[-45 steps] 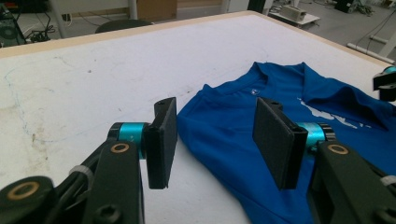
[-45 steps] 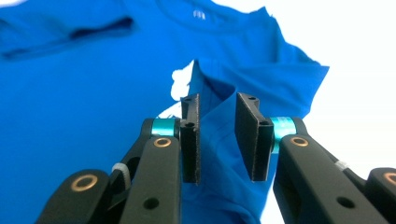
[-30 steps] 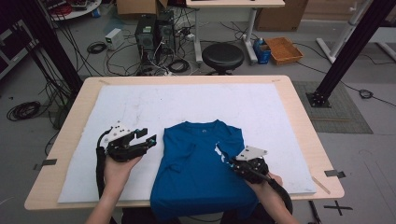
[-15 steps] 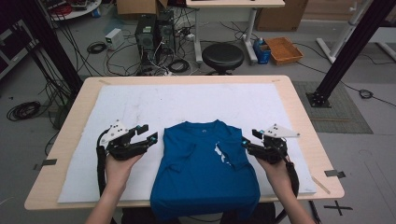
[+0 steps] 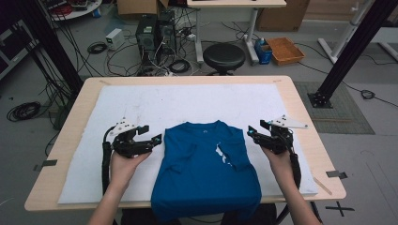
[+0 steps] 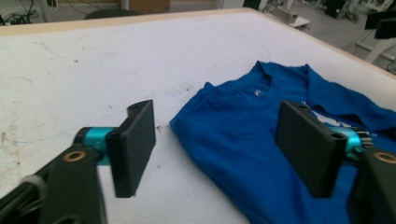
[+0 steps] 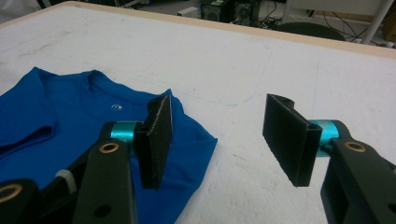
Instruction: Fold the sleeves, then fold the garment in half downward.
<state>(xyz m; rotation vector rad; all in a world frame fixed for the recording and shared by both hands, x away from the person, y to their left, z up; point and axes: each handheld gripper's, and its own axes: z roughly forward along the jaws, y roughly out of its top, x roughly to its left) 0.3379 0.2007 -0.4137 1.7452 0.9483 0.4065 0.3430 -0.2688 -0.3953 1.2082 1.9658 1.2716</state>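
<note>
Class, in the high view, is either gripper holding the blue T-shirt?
No: the left gripper and right gripper flank the blue T-shirt, jaws open.

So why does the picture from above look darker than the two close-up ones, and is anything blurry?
High view: dim, even light, soft shadows, the blue shirt fairly sharp. Left gripper view: brighter, the white table cover nearly washed out, the near black jaws slightly soft. Right gripper view: similar brightness, the far background blurred, straight table edges bending a little.
</note>
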